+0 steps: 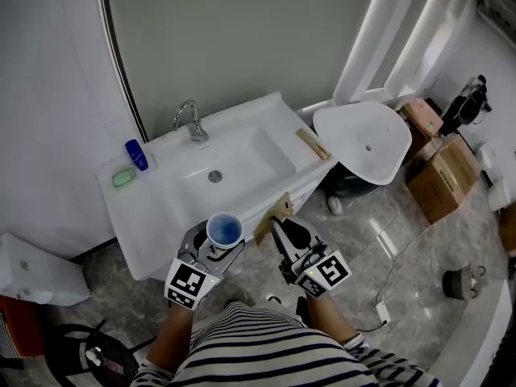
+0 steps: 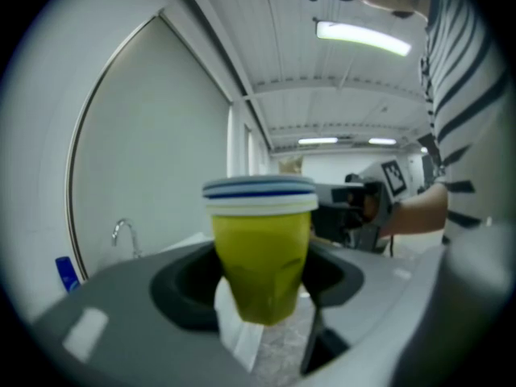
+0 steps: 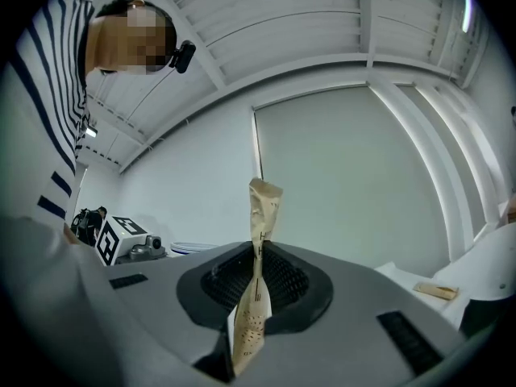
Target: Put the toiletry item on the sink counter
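My left gripper (image 1: 218,247) is shut on an upright cup (image 1: 224,230), blue inside with a white rim. In the left gripper view the cup (image 2: 262,252) shows a yellow body between the jaws of the left gripper (image 2: 262,290). My right gripper (image 1: 279,227) is shut on a thin tan paper packet (image 1: 273,214), which stands up from the pinched jaws. In the right gripper view the packet (image 3: 258,256) rises out of the right gripper (image 3: 256,287). Both grippers hover just in front of the white sink counter (image 1: 157,216).
On the counter are a faucet (image 1: 190,120), a blue bottle (image 1: 136,154), a green soap (image 1: 123,177) and a tan flat item (image 1: 313,143) at the right end. A toilet (image 1: 364,142) stands to the right, with cardboard boxes (image 1: 442,172) beyond it.
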Available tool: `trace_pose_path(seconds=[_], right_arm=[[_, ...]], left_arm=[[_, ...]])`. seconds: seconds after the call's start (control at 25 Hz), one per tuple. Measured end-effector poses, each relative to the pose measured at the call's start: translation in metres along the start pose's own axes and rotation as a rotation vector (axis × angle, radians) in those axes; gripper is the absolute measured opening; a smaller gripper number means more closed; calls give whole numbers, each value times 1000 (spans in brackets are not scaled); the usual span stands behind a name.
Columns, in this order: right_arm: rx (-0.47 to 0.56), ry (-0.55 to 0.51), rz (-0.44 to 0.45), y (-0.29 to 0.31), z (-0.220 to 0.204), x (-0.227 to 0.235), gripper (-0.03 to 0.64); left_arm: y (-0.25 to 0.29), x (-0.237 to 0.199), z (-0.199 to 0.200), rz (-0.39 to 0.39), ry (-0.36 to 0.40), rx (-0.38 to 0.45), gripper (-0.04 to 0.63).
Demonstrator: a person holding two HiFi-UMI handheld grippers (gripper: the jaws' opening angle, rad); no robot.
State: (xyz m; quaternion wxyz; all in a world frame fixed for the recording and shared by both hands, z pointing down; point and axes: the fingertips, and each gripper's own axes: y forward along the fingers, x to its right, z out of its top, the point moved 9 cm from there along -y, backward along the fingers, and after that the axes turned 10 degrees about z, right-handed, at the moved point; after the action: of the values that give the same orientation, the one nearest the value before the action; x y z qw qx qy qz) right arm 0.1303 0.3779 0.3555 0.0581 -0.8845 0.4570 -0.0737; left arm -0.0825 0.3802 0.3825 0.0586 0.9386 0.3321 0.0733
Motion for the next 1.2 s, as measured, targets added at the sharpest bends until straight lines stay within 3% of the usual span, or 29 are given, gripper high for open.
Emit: trace_pose_path(seconds=[0.68,0.96,1.2], right_arm=[[-7,22,28,20,2,13,34],[-7,44,46,31,5,62,34],[-15,53,87,41,13,132,34]], left_arm=[[10,-15,-8,-15,-48,27,285],[52,-26,-3,-4,-55,32,285],[116,-33,11,14,-67,55,285]])
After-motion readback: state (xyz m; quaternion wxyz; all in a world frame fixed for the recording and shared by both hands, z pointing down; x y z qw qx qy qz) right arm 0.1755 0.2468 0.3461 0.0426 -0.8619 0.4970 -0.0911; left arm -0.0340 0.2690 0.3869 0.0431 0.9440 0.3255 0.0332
